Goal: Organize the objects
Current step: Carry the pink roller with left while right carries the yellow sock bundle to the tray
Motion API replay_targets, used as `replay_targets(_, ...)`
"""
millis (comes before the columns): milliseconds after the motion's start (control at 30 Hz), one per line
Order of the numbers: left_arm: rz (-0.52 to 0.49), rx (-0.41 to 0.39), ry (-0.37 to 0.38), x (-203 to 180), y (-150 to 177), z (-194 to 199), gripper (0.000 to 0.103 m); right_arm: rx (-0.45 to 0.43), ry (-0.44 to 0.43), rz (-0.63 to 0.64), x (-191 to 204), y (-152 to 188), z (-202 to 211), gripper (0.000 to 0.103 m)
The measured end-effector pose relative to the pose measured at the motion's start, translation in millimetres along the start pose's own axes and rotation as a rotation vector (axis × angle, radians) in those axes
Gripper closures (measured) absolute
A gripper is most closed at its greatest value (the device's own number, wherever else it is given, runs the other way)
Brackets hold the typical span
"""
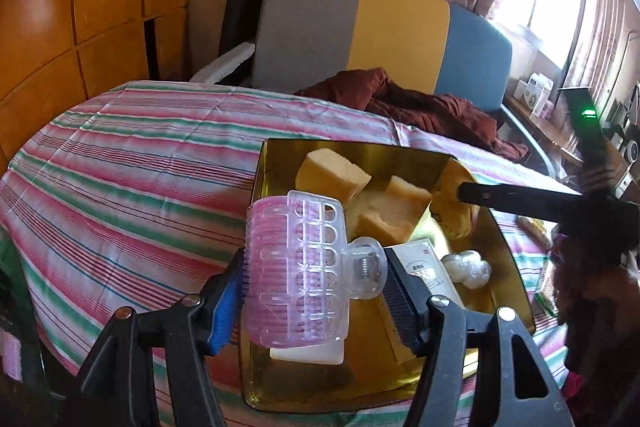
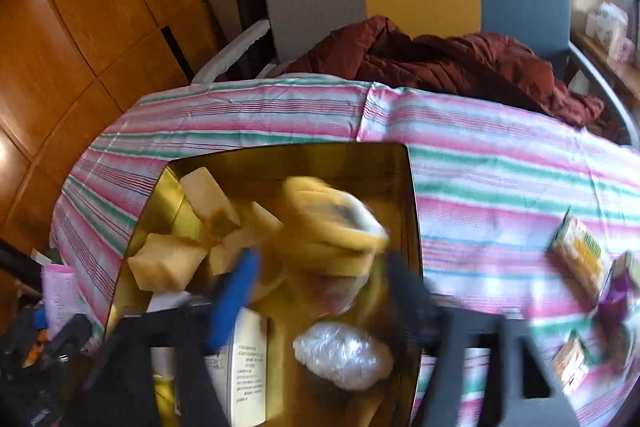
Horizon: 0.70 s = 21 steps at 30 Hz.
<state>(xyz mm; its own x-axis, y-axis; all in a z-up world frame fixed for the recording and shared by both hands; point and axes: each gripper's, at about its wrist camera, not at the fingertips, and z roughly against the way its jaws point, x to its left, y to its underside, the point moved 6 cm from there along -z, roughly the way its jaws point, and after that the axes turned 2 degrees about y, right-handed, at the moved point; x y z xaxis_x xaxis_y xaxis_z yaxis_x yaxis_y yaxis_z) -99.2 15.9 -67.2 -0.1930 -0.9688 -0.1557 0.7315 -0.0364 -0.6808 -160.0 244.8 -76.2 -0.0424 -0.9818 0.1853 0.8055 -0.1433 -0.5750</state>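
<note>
My left gripper (image 1: 316, 291) is shut on a clear and pink plastic hair claw clip (image 1: 304, 267) and holds it above the gold tray (image 1: 508, 267) on the striped table. The tray holds yellow sponge pieces (image 1: 332, 173), a white card box (image 1: 428, 269), a crumpled clear plastic bag (image 1: 470, 267) and a white block (image 1: 308, 353). My right gripper (image 2: 320, 287) hangs open over the same tray (image 2: 412, 211). A blurred yellow bundle (image 2: 332, 227) lies just ahead of its fingertips, apart from them. The right gripper's black finger (image 1: 520, 197) reaches over the tray in the left wrist view.
The striped cloth (image 1: 132, 179) covers the table. A maroon jacket (image 1: 420, 103) lies on a grey, yellow and blue sofa behind it. Small packets (image 2: 576, 259) and a purple wrapper (image 2: 614, 299) lie on the cloth right of the tray. Wood panels stand to the left.
</note>
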Motion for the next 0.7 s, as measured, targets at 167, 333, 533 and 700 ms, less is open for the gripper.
replay_targets(167, -0.003, 0.055, 0.003, -7.1, 2.0, -26.6, 0.039, -0.031, 0.012, 0.016, -5.9, 26.7, 22.6, 0.029)
replay_targets(333, 0.011, 0.071, 0.009, -13.9, -4.5, -44.3, 0.039, -0.028, 0.027, 0.021, -14.9, 52.8, 37.6, 0.027)
replay_targets(533, 0.034, 0.072, 0.018, -17.6, -12.4, -56.1, 0.038, -0.030, 0.021, 0.005, -19.1, 65.1, 46.5, 0.026)
replay_targets(700, 0.068, 0.076, 0.016, -16.2, -21.9, -61.2, 0.037, -0.043, 0.017, 0.025, -11.7, 67.8, 51.0, 0.026)
